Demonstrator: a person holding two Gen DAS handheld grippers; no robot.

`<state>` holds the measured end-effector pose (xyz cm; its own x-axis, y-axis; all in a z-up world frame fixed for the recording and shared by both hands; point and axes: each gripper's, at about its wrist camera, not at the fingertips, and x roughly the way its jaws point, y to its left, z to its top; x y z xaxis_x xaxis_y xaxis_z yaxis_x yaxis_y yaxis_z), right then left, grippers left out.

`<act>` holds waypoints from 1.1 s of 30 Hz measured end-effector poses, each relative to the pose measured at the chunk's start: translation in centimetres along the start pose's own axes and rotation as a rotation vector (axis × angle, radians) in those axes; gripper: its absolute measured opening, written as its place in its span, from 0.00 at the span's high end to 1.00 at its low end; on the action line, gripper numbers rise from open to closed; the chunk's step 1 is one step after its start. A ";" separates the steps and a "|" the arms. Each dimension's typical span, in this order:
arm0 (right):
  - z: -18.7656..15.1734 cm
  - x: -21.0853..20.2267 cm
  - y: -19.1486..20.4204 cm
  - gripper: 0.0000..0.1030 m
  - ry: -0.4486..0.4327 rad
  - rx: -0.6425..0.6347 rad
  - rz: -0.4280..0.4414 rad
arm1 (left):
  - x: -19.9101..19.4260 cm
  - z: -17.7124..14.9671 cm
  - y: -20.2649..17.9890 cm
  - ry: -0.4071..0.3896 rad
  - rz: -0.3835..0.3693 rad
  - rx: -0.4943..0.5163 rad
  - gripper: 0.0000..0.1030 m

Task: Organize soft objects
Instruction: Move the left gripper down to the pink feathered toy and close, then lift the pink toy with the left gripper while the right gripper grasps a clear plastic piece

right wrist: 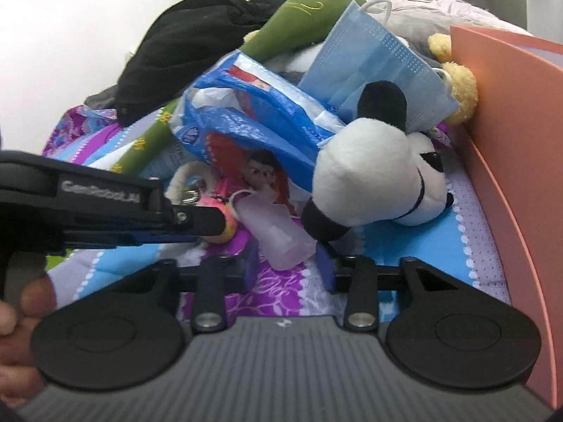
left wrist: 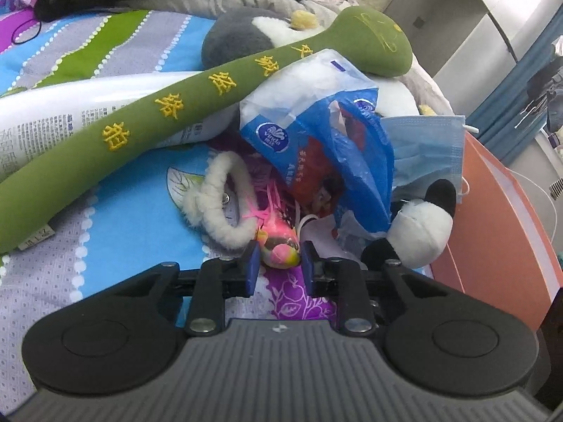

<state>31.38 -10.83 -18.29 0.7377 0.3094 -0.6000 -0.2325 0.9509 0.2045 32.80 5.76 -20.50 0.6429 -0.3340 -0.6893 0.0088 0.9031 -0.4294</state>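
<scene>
Both grippers are down in the heap on the patterned bedspread (left wrist: 116,225) now, and this looks like the picking step. Lower centre of the left wrist view, the left gripper (left wrist: 278,263) has its blue pads either side of a small pink-and-yellow soft toy (left wrist: 281,249); the jaws are narrow, the pads right at the toy's flanks, though whether they are truly pressing I cannot tell. Just above left of it lies a fluffy white ring (left wrist: 225,207), and the long green plush (left wrist: 197,102) slants from lower left to upper right over the pile. In the right wrist view, the right gripper (right wrist: 286,267) sits low centre with its jaws part open and the end of a translucent pale pouch (right wrist: 281,235) between them; the pads look clear of it, so no grip yet by my reading. The panda plush (right wrist: 373,172) lies just right of that pouch, the blue plastic bag (right wrist: 253,116) behind it, a blue face mask (right wrist: 373,59) toward the upper right, and the orange box wall (right wrist: 510,133) down the right edge. A hand (right wrist: 21,320) shows at the lower left. Next, I'd say, each side needs a firm pinch before lifting, and the left must draw its toy clear without snagging the ring or the pink strands beside it.
</scene>
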 end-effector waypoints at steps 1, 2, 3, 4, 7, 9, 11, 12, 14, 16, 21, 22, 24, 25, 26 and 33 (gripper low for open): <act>0.1 -0.1 -0.1 0.67 -0.001 0.006 -0.001 | -0.1 0.0 -0.1 -0.003 0.000 0.002 0.72; 0.1 -0.2 -0.2 0.69 0.000 0.011 0.000 | -0.2 -0.1 -0.1 -0.006 -0.002 0.004 0.73; 0.1 -0.3 -0.2 0.70 0.002 0.012 -0.001 | -0.3 -0.2 -0.2 -0.007 -0.003 0.005 0.75; 0.1 -0.4 -0.2 0.72 0.004 0.010 -0.001 | -0.5 -0.3 -0.2 -0.007 -0.001 0.004 0.75; -0.1 -1.3 0.2 0.77 0.005 -0.003 0.002 | -1.2 -0.7 -0.4 -0.012 0.001 0.002 0.75; -0.3 -1.9 0.4 0.77 0.008 -0.004 0.002 | -2.0 -1.0 -0.6 -0.007 0.010 -0.002 0.75; -0.5 -2.6 0.3 0.78 0.009 0.007 0.000 | -3.0 -1.4 -0.7 -0.012 0.016 -0.003 0.75; -0.6 -3.0 0.2 0.78 0.012 0.013 -0.003 | -3.4 -1.6 -0.8 -0.013 0.018 -0.003 0.75; -1.0 -3.8 0.2 0.78 0.017 0.025 -0.002 | -4.4 -2.1 -0.9 -0.015 0.016 -0.010 0.75; -1.4 -4.7 0.4 0.78 0.016 0.024 -0.008 | -5.1 -2.5 -1.1 -0.015 0.015 -0.002 0.75; -2.2 -7.2 0.5 0.78 0.019 0.013 -0.027 | -7.3 -4.2 -1.8 -0.015 0.026 0.015 0.75; -2.5 -7.8 0.6 0.78 0.019 0.006 -0.034 | -7.7 -4.6 -1.9 -0.013 0.027 0.015 0.75; -3.0 -8.8 0.6 0.78 0.022 -0.002 -0.044 | -8.5 -5.4 -2.1 -0.008 0.023 0.008 0.75; -3.2 -9.3 0.6 0.78 0.024 -0.006 -0.049 | -9.0 -5.8 -2.2 -0.006 0.019 0.003 0.75; -3.4 -9.8 0.6 0.79 0.027 -0.009 -0.052 | -9.3 -6.2 -2.3 -0.005 0.019 0.003 0.75; -5.2 -12.9 0.4 0.81 0.060 -0.044 -0.059 | -12.0 -9.0 -4.5 0.053 0.040 0.044 0.75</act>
<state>18.51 -14.35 -14.45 0.7123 0.2515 -0.6552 -0.2180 0.9667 0.1340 18.16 3.24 -15.59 0.6017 -0.3107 -0.7358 0.0189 0.9265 -0.3758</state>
